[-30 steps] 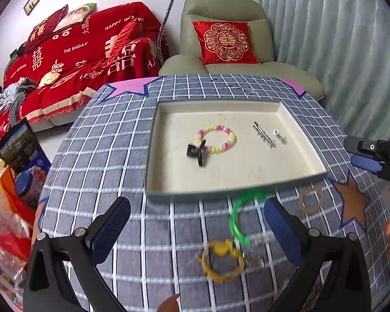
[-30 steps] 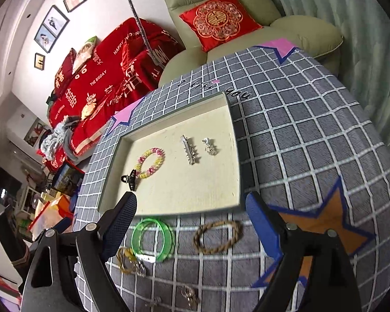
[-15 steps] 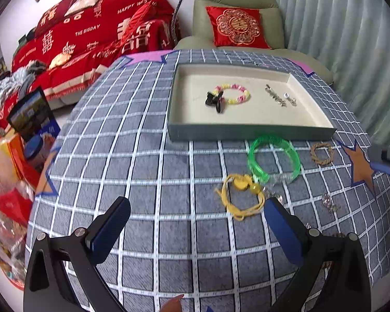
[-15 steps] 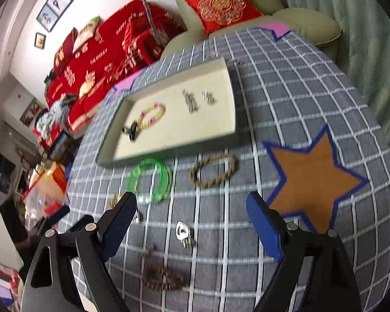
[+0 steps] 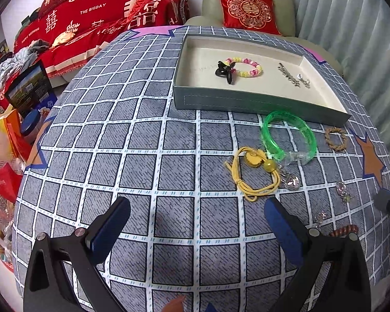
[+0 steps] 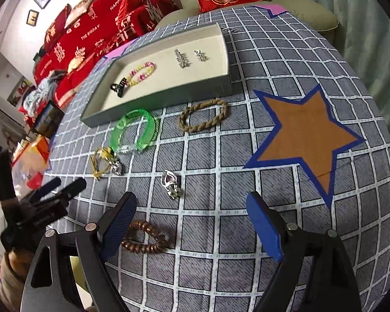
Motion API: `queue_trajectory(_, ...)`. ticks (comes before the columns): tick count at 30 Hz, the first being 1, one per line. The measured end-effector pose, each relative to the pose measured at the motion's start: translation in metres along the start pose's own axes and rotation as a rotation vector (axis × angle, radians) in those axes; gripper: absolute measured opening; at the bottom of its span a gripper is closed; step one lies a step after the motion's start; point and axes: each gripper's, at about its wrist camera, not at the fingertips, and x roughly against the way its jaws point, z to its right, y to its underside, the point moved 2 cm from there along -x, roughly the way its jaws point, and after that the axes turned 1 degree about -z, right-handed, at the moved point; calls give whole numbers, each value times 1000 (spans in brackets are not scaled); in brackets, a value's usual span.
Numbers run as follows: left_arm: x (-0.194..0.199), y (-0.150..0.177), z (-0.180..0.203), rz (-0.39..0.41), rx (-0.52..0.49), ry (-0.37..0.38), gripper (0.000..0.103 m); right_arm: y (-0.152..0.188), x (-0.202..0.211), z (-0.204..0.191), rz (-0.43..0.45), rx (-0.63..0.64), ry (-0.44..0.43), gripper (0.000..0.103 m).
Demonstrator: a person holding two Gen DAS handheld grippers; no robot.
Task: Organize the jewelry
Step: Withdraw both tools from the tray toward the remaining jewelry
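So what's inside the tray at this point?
The tray holds a pink-and-yellow bead bracelet, a black hair claw overlapping its edge, a silver clip and a small silver piece. Whatever lies under the claw is hidden.

One tray (image 5: 252, 103) holds four pieces; seven more pieces lie on the tablecloth (image 5: 143, 143), beside two hand-held grippers.
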Motion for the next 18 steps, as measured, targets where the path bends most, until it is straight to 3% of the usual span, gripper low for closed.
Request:
queue_trajectory(7, -8, -9, 0, -24, 26, 22, 103, 5, -6, -9, -7, 60, 94, 88)
queue_trajectory(18, -32, -19, -2, -81, 58, 20, 103, 4, -16, -18, -12, 87, 136, 88)
